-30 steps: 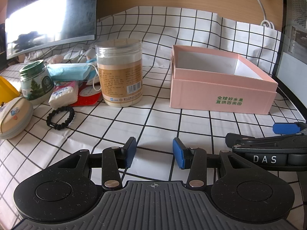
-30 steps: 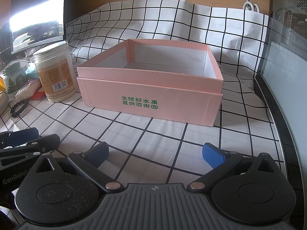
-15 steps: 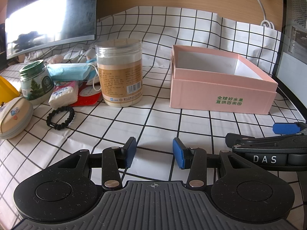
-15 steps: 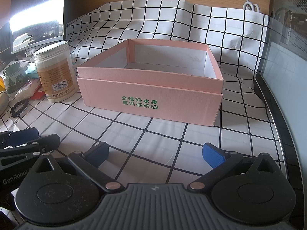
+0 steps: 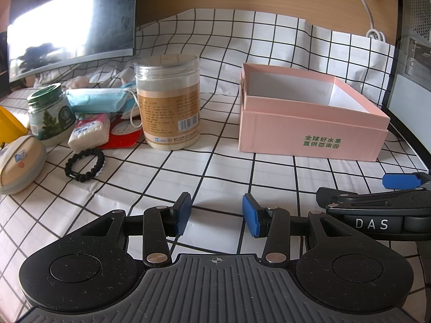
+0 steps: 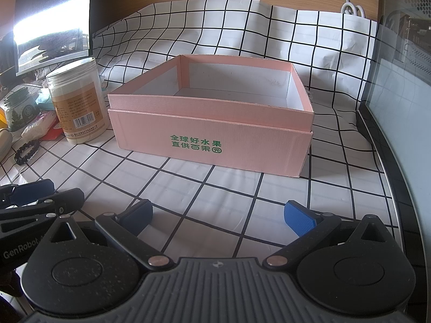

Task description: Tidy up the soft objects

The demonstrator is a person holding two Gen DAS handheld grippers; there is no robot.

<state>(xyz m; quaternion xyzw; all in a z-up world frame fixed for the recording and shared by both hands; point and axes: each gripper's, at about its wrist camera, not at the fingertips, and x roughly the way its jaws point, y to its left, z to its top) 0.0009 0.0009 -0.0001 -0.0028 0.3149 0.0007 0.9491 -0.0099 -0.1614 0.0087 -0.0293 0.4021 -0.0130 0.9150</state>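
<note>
Nothing has moved since the earlier frames: both grippers sit where they were over the white black-gridded tablecloth (image 5: 221,167), and every object lies as before; the left gripper (image 5: 216,216) has its blue pads partly apart with only cloth between them; the right gripper (image 6: 218,215) stands with its jaws spread wide, likewise holding nothing.

Soft things are heaped at the far left in the left wrist view: a light blue pleated face mask (image 5: 98,99) lying with its long axis across the picture, a small white plastic-wrapped tissue pack (image 5: 90,132) in front of it, a black beaded elastic bracelet (image 5: 84,165) flat on the cloth nearer the camera, and a beige oval zip pouch (image 5: 20,165) at the left edge; a green-lidded glass jar (image 5: 49,113) and a tall clear plastic jar with a tan label (image 5: 168,102) stand among them and look rigid, so they are probably not for sorting.

An open pink cardboard box with green lettering (image 6: 212,134) stands ahead of the right gripper, empty as far as its white inside shows; it is likely the destination.

Everything turns on one fact: the soft heap lies ahead and to the left of the left gripper, well apart from the right one, with the tan jar between heap and box; the left hand is the nearer, and the bracelet is its closest target.
</note>
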